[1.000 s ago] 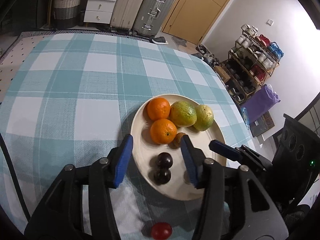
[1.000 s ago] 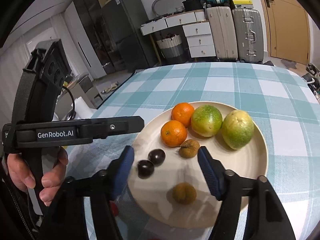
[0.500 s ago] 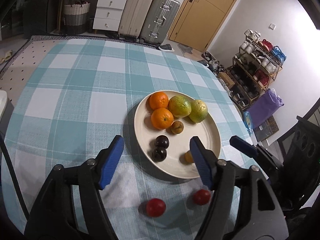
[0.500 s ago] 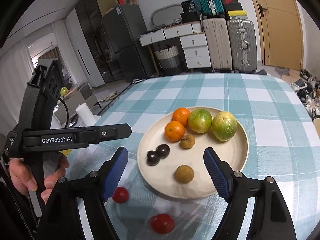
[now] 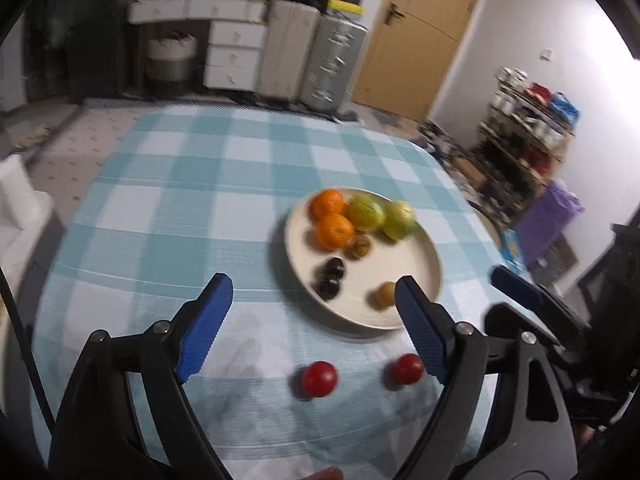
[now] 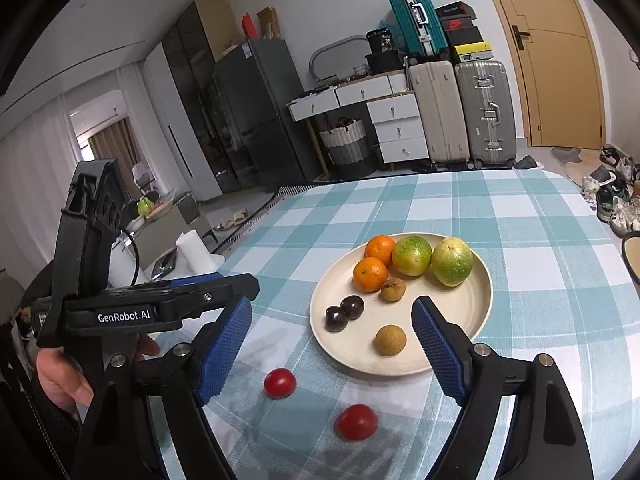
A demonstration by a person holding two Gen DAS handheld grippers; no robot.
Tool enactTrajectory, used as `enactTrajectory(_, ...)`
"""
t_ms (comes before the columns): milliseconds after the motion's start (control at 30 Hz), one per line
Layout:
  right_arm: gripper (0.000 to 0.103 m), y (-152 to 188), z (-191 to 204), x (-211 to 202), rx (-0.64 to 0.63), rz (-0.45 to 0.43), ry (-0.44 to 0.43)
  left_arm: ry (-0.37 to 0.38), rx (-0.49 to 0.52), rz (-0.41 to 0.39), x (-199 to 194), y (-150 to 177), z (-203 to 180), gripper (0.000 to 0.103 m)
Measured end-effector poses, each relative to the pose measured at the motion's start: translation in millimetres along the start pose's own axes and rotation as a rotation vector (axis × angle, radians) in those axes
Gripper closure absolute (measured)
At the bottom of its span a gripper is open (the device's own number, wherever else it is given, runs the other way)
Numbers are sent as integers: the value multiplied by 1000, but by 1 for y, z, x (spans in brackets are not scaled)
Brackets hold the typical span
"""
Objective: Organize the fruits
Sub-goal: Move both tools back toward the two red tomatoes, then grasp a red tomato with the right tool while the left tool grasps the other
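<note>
A cream plate [image 6: 472,320] [image 5: 430,258] on the checked tablecloth holds two oranges [image 6: 370,274], two green citrus fruits [image 6: 452,262], two dark plums [image 6: 344,312] and two small brown fruits [image 6: 390,340]. Two red tomatoes [image 6: 280,383] [image 6: 357,422] lie on the cloth in front of the plate, also in the left wrist view [image 5: 319,379] [image 5: 407,369]. My left gripper [image 5: 310,298] is open and empty, above the cloth near the tomatoes. My right gripper [image 6: 332,320] is open and empty, held back from the plate.
The left gripper body [image 6: 120,304] and the hand holding it fill the left of the right wrist view. A second bowl rim [image 6: 630,256] sits at the table's right edge. Suitcases, drawers and a shoe rack stand beyond the table.
Both grippers have pulled back and up from the plate, opening wider. Two red tomatoes on the cloth have come into view. The fruit on the plate has not moved.
</note>
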State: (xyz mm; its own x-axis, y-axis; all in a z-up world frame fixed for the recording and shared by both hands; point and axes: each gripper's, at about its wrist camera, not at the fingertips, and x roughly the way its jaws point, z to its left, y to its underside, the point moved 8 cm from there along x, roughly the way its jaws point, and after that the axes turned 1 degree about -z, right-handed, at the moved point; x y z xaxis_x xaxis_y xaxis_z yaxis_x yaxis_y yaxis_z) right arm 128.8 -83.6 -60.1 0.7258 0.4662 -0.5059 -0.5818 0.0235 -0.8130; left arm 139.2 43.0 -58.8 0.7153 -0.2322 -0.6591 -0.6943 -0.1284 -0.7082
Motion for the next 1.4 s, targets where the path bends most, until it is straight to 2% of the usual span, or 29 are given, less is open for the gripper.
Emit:
enactTrajectory(133, 17, 4, 6, -9, 2, 0, -24, -38, 37, -67, -18, 2, -2, 21)
enactTrajectory(300, 17, 9, 11, -21, -10, -24, -16, -45, 43, -62, -27, 14, -4, 18)
enactTrajectory(500, 16, 23, 9, -29, -2, -15, 1, -44, 19, -23, -22, 44, 0, 14)
enactTrajectory(667, 16, 41, 6, -33, -3, 12, 24, -51, -22, 60, -7, 76, 8, 13)
enactTrajectory(767, 15, 54, 1, -33, 7, 34, 37, -58, -26, 95, -1, 92, 10, 9)
enactTrajectory(933, 13, 70, -5, -29, 17, 65, 45, -67, -18, 107, 5, 105, 11, 2)
enactTrajectory(1100, 13, 84, -11, -18, 38, 111, 47, -71, -6, 141, 14, 114, 10, 1)
enactTrajectory(1400, 13, 91, -17, 3, 59, 163, 45, -70, 11, 158, 22, 115, 13, 1)
